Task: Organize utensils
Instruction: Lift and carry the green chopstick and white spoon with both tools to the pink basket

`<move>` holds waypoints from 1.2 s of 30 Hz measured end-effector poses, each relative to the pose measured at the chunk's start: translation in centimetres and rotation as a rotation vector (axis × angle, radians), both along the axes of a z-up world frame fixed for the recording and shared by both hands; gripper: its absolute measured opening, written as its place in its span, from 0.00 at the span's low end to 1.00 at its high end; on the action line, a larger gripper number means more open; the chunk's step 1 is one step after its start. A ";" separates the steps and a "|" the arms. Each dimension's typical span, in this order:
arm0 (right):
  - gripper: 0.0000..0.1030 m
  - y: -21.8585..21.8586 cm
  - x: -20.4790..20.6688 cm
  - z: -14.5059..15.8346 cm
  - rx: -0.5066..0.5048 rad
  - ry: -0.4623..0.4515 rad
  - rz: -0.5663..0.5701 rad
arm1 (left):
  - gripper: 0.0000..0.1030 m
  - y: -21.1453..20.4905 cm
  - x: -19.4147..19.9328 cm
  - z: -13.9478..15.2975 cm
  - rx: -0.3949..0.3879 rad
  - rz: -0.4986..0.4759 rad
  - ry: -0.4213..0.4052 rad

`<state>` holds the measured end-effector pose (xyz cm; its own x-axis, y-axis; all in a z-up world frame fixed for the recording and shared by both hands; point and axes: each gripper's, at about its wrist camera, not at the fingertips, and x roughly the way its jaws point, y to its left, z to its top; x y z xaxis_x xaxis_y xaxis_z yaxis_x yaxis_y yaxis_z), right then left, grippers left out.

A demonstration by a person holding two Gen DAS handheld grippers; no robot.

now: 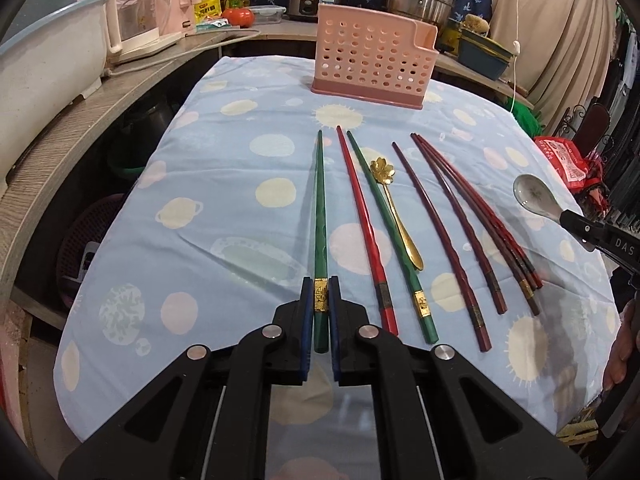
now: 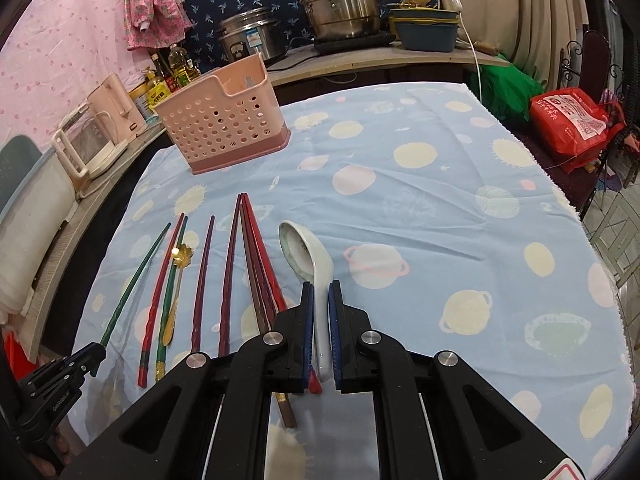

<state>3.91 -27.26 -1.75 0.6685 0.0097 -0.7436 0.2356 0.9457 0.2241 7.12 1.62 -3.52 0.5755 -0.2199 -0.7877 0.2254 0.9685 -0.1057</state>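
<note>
My left gripper (image 1: 320,288) is shut on the thick end of a green chopstick (image 1: 319,216), whose tip points toward the pink perforated utensil holder (image 1: 370,56) at the far end of the table. My right gripper (image 2: 321,294) is shut on the handle of a white ceramic spoon (image 2: 308,256), bowl facing up and away. That spoon (image 1: 536,196) shows at the right edge of the left wrist view. On the blue cloth lie a red chopstick (image 1: 362,224), a second green chopstick (image 1: 390,232), a gold flower spoon (image 1: 394,208) and several dark red chopsticks (image 1: 468,224).
The pink holder (image 2: 226,120) stands at the back left in the right wrist view. Behind the table a counter carries a rice cooker (image 2: 250,38), a steel steamer pot (image 2: 340,0), bottles and a kettle (image 2: 94,136). A red bag (image 2: 572,120) sits right of the table.
</note>
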 end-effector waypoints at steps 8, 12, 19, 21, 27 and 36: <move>0.07 0.0 -2.0 2.5 0.000 -0.047 -0.010 | 0.07 0.8 -1.1 2.6 -0.019 0.005 -0.054; 0.07 -0.3 -2.5 3.2 0.001 -0.055 -0.017 | 0.07 0.9 -1.4 3.8 -0.024 0.008 -0.080; 0.07 -0.2 -2.5 4.3 0.002 -0.062 -0.008 | 0.07 1.4 -1.1 6.8 -0.040 0.008 -0.135; 0.07 -0.3 -2.2 4.6 0.014 -0.054 0.005 | 0.07 1.5 -0.7 8.1 -0.042 0.010 -0.163; 0.07 -0.1 -0.1 5.9 0.032 -0.040 0.045 | 0.07 1.2 1.7 12.4 -0.030 0.012 -0.254; 0.08 1.0 6.7 10.1 -0.038 -0.044 0.112 | 0.06 0.2 7.1 18.7 -0.040 0.005 -0.358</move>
<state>10.60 -26.29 8.36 0.6968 0.0583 -0.7149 0.1189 0.9735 0.1953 14.23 1.78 15.19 0.8144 -0.2430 -0.5271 0.2502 0.9664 -0.0589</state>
